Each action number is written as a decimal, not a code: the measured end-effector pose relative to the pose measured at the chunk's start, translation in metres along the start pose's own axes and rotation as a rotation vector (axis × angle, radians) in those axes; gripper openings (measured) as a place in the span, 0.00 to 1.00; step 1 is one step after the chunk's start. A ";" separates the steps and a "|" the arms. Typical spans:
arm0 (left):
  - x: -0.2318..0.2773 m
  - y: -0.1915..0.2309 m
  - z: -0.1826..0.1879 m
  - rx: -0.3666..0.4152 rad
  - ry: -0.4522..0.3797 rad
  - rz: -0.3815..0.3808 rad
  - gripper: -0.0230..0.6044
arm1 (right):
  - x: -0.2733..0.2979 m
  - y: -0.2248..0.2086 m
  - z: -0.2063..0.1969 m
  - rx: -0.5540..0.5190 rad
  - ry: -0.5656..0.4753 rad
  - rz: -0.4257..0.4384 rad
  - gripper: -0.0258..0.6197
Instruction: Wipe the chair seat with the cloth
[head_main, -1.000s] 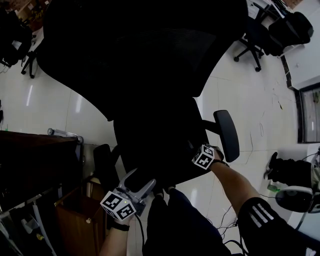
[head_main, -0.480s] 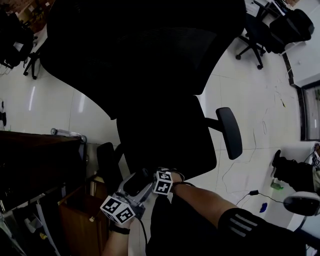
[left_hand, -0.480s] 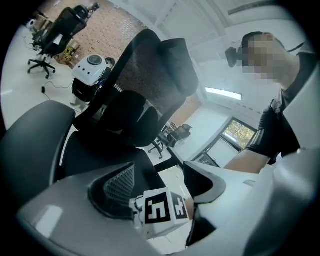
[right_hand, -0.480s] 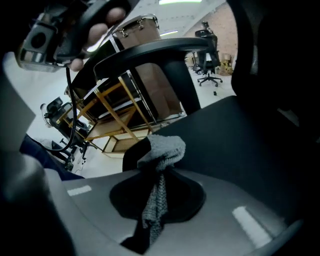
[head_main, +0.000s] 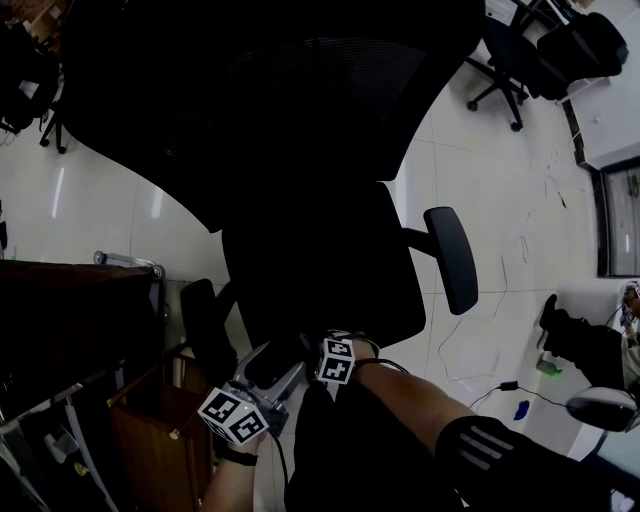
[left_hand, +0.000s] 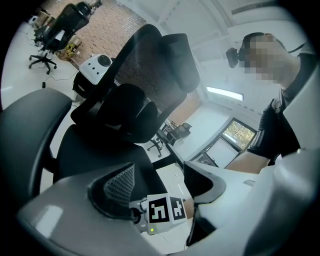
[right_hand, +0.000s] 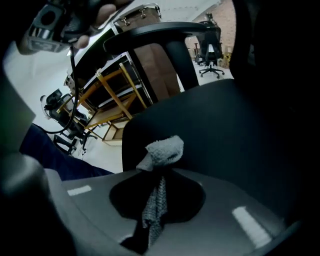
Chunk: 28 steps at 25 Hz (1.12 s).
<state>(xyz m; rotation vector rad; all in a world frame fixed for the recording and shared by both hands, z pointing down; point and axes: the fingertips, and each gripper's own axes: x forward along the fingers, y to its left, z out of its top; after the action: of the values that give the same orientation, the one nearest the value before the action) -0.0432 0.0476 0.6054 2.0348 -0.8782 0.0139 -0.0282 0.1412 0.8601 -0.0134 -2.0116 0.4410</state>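
The black office chair's seat (head_main: 320, 270) fills the middle of the head view, below its mesh back (head_main: 270, 100). My right gripper (head_main: 327, 347) sits at the seat's front edge, beside its marker cube (head_main: 336, 360). In the right gripper view the right gripper (right_hand: 159, 172) is shut on a grey cloth (right_hand: 162, 150), whose bunched end lies against the seat (right_hand: 225, 135). My left gripper (head_main: 278, 365) hovers just left of it, off the seat's front corner. In the left gripper view the left gripper (left_hand: 160, 182) stands open, with only the other gripper's cube (left_hand: 162, 212) seen between its jaws.
The right armrest (head_main: 450, 258) and left armrest (head_main: 200, 325) flank the seat. A brown wooden cabinet (head_main: 150, 430) and dark desk stand at lower left. Another chair (head_main: 510, 70) is at top right. Cables (head_main: 500, 385) lie on the white tiled floor.
My right gripper has slid left along the seat's front edge, from near the right armrest to beside the left gripper. The left gripper has stayed put.
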 end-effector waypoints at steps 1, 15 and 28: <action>0.004 -0.004 0.002 0.001 0.001 -0.010 0.56 | -0.009 -0.008 -0.020 0.025 0.015 -0.017 0.09; 0.040 -0.051 0.007 0.029 0.049 -0.100 0.56 | -0.150 -0.092 -0.208 0.404 0.138 -0.296 0.09; 0.016 -0.084 0.036 0.085 0.024 -0.141 0.56 | -0.228 -0.080 -0.076 0.625 -0.303 -0.302 0.09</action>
<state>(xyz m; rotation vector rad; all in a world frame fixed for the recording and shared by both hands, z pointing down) 0.0069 0.0412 0.5281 2.1672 -0.7289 -0.0026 0.1588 0.0447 0.7194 0.7716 -2.0373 0.8939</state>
